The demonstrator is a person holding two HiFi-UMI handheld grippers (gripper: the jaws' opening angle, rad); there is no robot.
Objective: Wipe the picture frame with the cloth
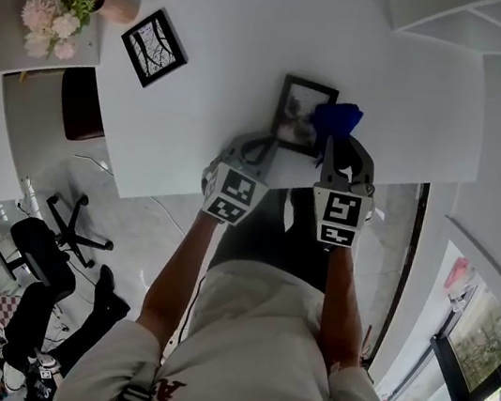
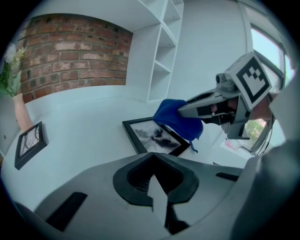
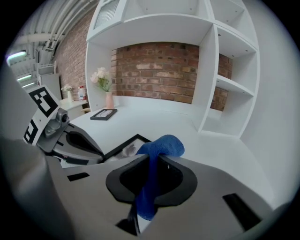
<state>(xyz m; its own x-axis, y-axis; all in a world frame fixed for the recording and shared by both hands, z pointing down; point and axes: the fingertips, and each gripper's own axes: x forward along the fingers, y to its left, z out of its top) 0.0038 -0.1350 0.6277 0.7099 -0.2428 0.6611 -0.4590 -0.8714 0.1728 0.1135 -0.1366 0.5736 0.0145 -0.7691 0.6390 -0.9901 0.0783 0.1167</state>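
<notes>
A black picture frame [image 1: 299,113] with a grey print lies flat on the white table [image 1: 211,93], near its front edge. My right gripper [image 1: 332,147] is shut on a blue cloth [image 1: 337,118], which bunches over the frame's right side. In the right gripper view the cloth [image 3: 161,146] runs down between the closed jaws, with the frame [image 3: 123,149] just beyond. My left gripper [image 1: 261,147] hovers by the frame's near left corner, shut with nothing in it. In the left gripper view the frame [image 2: 152,136] lies ahead of the jaws, and the cloth [image 2: 174,117] hangs from the right gripper [image 2: 180,111].
A second black frame [image 1: 154,47] lies at the table's back left, beside a vase of pale flowers [image 1: 56,19]. White shelves [image 3: 225,84] and a brick wall [image 3: 159,68] stand behind the table. An office chair [image 1: 48,242] and a person are on the floor, left.
</notes>
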